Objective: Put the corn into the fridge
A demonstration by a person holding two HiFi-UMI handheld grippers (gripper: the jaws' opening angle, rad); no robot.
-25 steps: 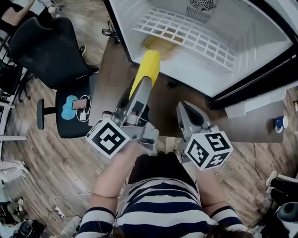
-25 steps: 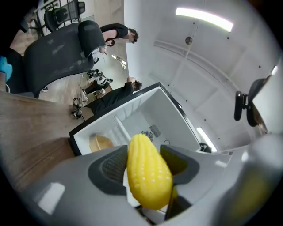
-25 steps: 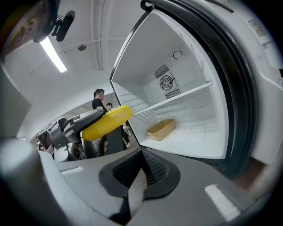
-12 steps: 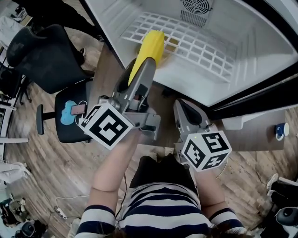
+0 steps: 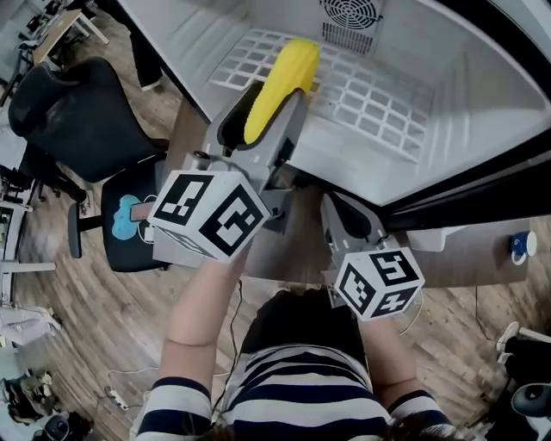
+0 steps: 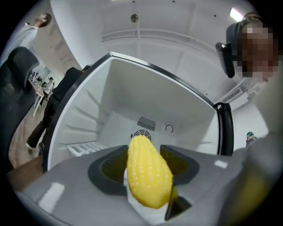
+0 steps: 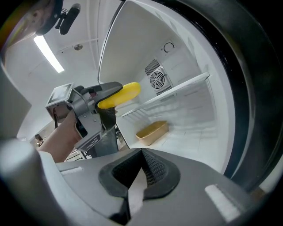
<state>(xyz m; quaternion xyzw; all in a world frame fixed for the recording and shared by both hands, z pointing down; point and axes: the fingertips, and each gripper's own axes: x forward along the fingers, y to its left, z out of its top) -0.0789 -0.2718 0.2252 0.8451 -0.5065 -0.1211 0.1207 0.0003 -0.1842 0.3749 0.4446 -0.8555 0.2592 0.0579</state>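
Close to the person's striped shirt (image 5: 293,392), the right gripper (image 5: 341,208) hangs low before the fridge opening where it was a second ago, its grey jaws pressed together on nothing. Up and to the left, the left gripper (image 5: 277,102) has risen toward the camera and pushed forward since then, so that its marker cube now looms larger. Its jaws are clamped on the lower part of the yellow plastic corn cob (image 5: 282,76). A second ago the cob's tip only reached the front lip of the open white fridge (image 5: 482,95); now the cob lies out over the white wire shelf (image 5: 370,96), clear of the bars, its tip pointing toward the round fan grille (image 5: 351,12) in the back wall. The right gripper view shows the cob held above shelf level, and under the shelf a shallow tan tray (image 7: 152,132) rests on the fridge floor. Off to the left of the fridge, on the wood-plank floor (image 5: 69,327), stand a black office chair (image 5: 82,112) and a black stool with a blue cloud-shaped cushion (image 5: 127,217).
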